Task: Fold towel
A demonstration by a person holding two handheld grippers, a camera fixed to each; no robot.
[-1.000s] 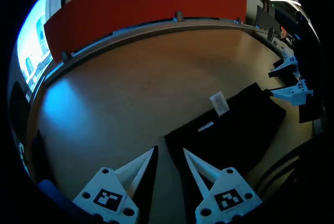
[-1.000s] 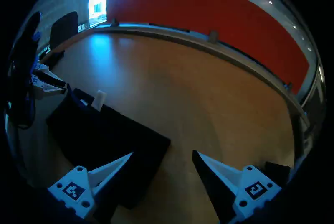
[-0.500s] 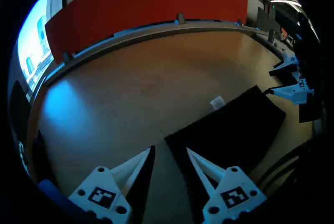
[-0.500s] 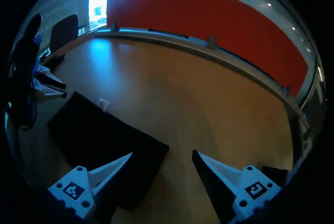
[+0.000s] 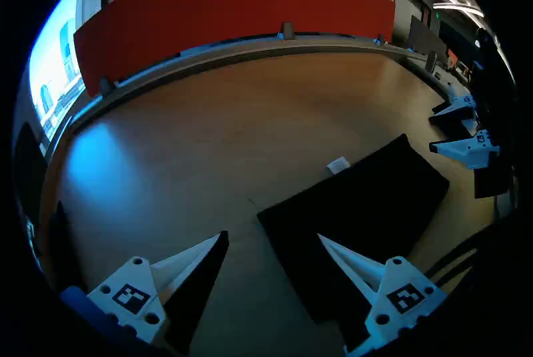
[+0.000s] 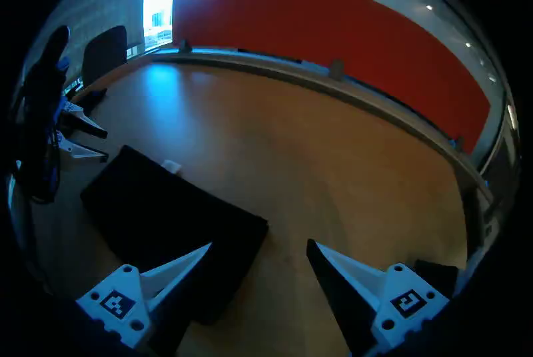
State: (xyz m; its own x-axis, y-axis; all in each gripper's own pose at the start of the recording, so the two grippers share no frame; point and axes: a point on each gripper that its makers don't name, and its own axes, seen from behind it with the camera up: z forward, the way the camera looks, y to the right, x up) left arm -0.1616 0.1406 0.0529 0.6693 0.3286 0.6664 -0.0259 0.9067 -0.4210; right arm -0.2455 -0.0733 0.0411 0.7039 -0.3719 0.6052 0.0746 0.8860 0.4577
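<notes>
Both claws gape wide and hold nothing. The left claw (image 5: pixel 271 236) is astride one near corner of the towel, and the right claw (image 6: pixel 258 244) is at the opposite end. For another fold, I'd pinch matching corners together and lay edge on edge. The black towel (image 5: pixel 360 204) lies flat on the wooden surface (image 5: pixel 200 137) as a neat rectangle. Its white tag (image 5: pixel 338 165) sits at its far edge, and a red screen (image 5: pixel 226 4) stands well beyond.

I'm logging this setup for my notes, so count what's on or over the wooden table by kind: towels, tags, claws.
Black towel: 1
White tag: 1
Claws: 2, the left claw and the right claw
Total: 4
</notes>
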